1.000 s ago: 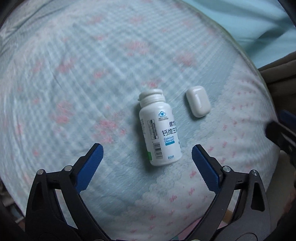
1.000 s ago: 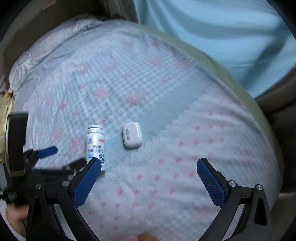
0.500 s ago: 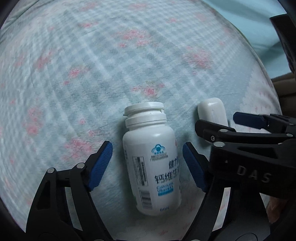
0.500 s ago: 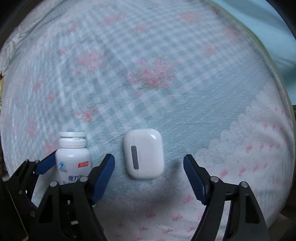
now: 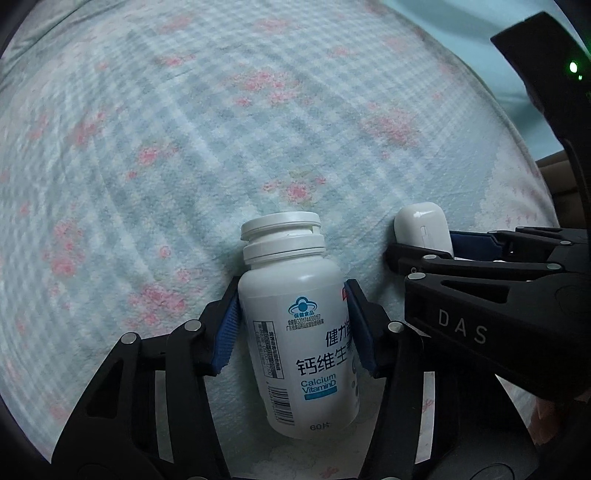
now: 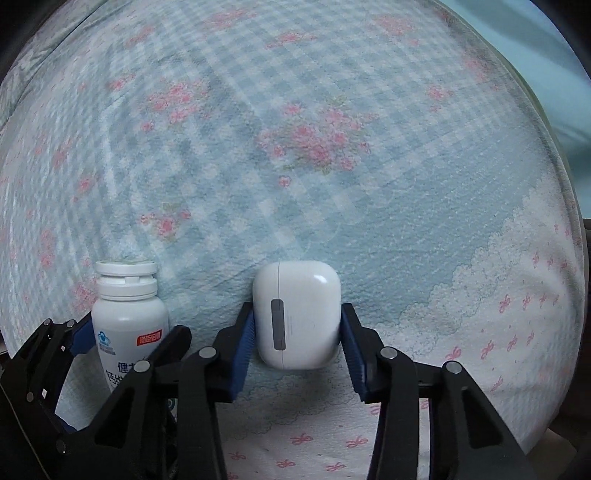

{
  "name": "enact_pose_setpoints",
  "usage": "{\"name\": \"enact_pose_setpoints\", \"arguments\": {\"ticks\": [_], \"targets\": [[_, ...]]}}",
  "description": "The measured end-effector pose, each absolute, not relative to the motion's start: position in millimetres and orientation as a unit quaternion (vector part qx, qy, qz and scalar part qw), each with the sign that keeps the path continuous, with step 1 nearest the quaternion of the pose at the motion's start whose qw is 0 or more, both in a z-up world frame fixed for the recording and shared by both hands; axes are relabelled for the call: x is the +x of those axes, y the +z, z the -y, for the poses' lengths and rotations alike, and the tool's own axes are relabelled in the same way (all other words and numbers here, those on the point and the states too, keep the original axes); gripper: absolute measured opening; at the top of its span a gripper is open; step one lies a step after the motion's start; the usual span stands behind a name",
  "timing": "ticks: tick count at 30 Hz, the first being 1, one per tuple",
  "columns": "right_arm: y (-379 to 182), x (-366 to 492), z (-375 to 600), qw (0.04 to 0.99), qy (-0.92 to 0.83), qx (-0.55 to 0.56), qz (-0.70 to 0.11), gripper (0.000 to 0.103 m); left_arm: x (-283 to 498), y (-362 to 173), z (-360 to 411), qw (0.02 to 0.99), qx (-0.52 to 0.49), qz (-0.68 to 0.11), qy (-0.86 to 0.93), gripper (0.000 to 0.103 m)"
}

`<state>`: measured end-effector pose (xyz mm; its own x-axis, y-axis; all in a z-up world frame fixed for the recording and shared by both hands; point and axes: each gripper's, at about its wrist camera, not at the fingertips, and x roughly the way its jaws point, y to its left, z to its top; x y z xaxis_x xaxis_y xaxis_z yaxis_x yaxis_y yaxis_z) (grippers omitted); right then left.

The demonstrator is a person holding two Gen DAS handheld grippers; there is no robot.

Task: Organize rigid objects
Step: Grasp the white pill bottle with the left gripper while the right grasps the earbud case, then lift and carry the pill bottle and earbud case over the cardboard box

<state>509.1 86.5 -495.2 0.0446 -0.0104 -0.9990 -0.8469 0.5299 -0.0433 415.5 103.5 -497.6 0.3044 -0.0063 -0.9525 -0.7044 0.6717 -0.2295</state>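
Observation:
A white calcium vitamin bottle [image 5: 299, 332] lies on the checked floral bedspread [image 5: 184, 129], cap pointing away. My left gripper [image 5: 291, 325] is shut on the bottle, blue pads against both its sides. A white earbud case [image 6: 297, 314] lies to the bottle's right. My right gripper [image 6: 297, 339] is shut on the earbud case, pads touching both its sides. The case also shows in the left wrist view [image 5: 421, 229], with the right gripper over it. The bottle also shows in the right wrist view [image 6: 127, 317], held by the left gripper.
The bedspread [image 6: 295, 147] covers the whole surface, with a white lace-print band [image 6: 498, 314] at the near right. A pale blue wall or sheet [image 5: 461, 33] lies beyond the bed's far edge. The two grippers stand close side by side.
Both grippers moved forward and closed: the left one onto the bottle, the right one onto the earbud case. The bottle and case stayed in place on the bedspread.

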Motion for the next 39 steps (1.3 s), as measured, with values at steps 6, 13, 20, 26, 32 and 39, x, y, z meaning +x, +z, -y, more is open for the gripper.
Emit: {"name": "enact_pose_setpoints", "arguments": {"ticks": [6,13,20,26,32,39], "targets": [[-496.8,498.4,-88.3,0.635,0.330,-0.350,-0.605,0.041,398.0,-494.5,-109.8,0.745,-0.333,-0.534,0.222,0.049],[-484.4,489.1,-75.7,0.637,0.332,-0.350,-0.601,0.041,377.7,-480.7,-119.5,0.752,-0.334,-0.526,0.213,0.049],[-456.3,470.4,-72.3,0.658,0.328,-0.325,-0.595,0.041,352.0,-452.2,-127.0,0.767,-0.331,-0.512,0.199,0.048],[-412.2,450.7,-60.0,0.680,0.324,-0.303,-0.584,0.041,333.1,-418.2,-115.2,0.781,-0.325,-0.501,0.182,0.046],[-352.1,436.1,-28.1,0.711,0.315,-0.264,-0.571,0.041,312.4,-366.6,-95.8,0.806,-0.305,-0.484,0.153,0.046],[-269.2,399.5,43.3,0.754,0.287,-0.202,-0.555,0.041,276.9,-288.2,-68.5,0.834,-0.267,-0.473,0.094,0.046]]}}
